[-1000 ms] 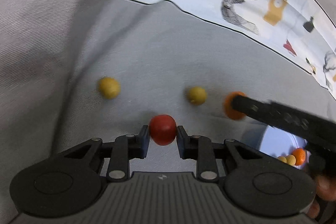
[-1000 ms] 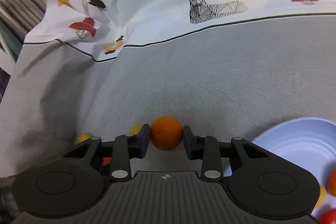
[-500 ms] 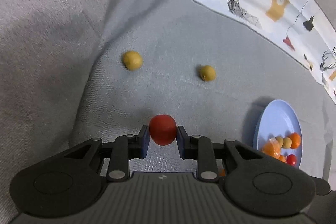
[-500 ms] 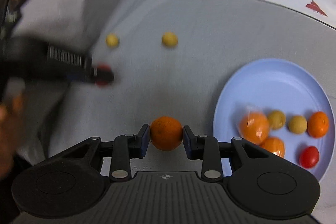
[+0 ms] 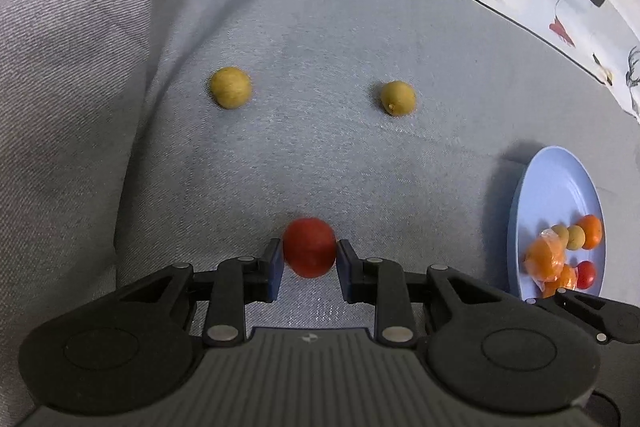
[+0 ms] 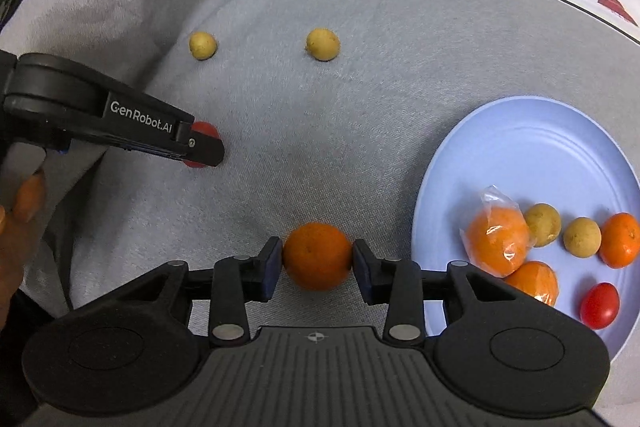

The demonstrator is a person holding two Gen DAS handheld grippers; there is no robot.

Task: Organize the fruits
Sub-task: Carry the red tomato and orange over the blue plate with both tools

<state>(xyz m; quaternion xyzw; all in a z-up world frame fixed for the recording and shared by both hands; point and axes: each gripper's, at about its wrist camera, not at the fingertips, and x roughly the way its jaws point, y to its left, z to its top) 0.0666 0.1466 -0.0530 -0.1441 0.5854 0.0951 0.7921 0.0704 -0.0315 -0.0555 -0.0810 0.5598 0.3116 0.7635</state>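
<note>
Right wrist view shows what the left one can't: the left gripper point(image 6: 202, 147) side-on with "GenRobot.AI" readable on its finger, jaws clamped on a red tomato point(image 5: 310, 247) left of the blue plate point(image 6: 532, 147), tomato mostly hidden behind the finger there. The right gripper point(image 6: 318, 261) has its jaws closed on an orange point(image 6: 318, 255) just left of the plate. Two yellow fruits point(image 5: 231, 87) point(image 5: 397, 97) lie on the gray cloth point(image 5: 320, 27) well beyond the plate; in the left view, the plate is foreshortened and its fruit pile is hard to separate.
</note>
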